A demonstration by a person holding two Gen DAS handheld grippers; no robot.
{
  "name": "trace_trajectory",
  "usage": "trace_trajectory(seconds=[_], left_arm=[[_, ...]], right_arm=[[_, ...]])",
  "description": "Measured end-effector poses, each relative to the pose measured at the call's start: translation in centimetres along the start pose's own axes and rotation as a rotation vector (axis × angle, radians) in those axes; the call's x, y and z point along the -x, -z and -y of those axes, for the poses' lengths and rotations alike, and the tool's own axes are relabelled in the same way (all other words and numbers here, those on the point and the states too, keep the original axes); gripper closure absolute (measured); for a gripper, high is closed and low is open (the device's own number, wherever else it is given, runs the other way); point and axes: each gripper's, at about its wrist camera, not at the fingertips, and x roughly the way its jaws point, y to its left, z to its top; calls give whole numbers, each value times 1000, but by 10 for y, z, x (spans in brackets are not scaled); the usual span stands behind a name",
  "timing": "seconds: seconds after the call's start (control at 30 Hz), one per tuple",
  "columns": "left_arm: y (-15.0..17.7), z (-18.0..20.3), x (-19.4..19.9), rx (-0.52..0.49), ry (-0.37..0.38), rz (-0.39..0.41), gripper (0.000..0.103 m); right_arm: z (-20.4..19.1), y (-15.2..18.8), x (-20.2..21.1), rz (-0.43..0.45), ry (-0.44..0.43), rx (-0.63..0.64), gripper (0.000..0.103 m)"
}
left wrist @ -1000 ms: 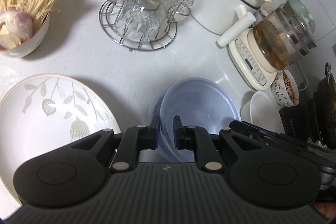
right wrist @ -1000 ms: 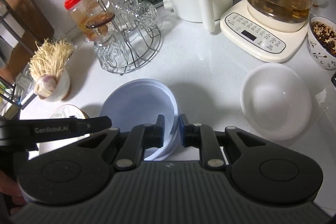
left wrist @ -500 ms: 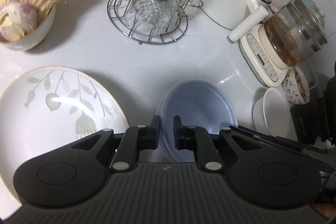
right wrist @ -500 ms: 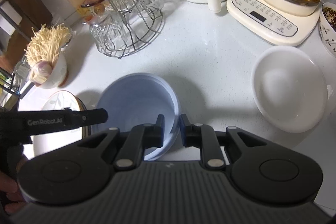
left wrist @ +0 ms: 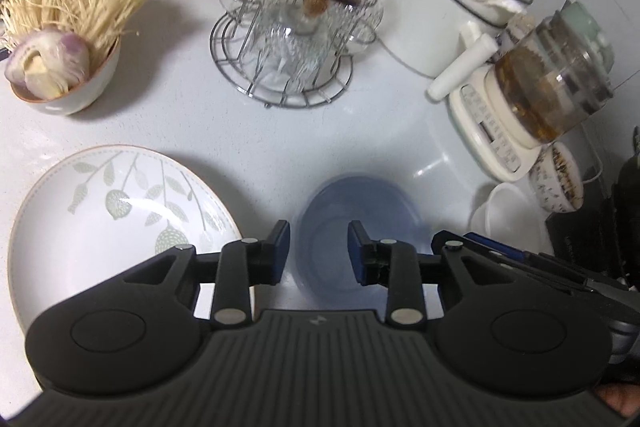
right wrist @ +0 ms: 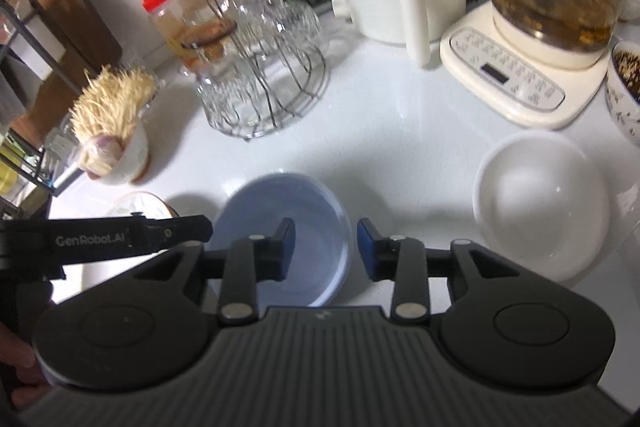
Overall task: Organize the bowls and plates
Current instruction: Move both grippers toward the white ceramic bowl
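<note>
Both grippers (left (left wrist: 318,253), right (right wrist: 324,251)) gape above one blue bowl (right wrist: 316,203).

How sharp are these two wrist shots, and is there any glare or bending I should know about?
Left wrist view: the wire rack of clear glasses is motion-smeared, glare streaks the leaf-patterned white plate, and the fisheye bends the counter edges. Right wrist view: soft overall, the red-lidded jar is blurred, and a highlight sits on the plain white bowl.
</note>
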Motion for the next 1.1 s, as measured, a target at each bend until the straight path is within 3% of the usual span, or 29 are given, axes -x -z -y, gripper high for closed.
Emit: trace_trajectory(seconds=[0.57, 1.1], left_arm=[[-12, 31, 83, -139, 59, 169, 67], [-17, 28, 91, -201, 57, 199, 67]], right_arm=[[-24, -6, 77, 216, 26, -3, 65], [-23, -8, 85, 316, 54, -44, 65]])
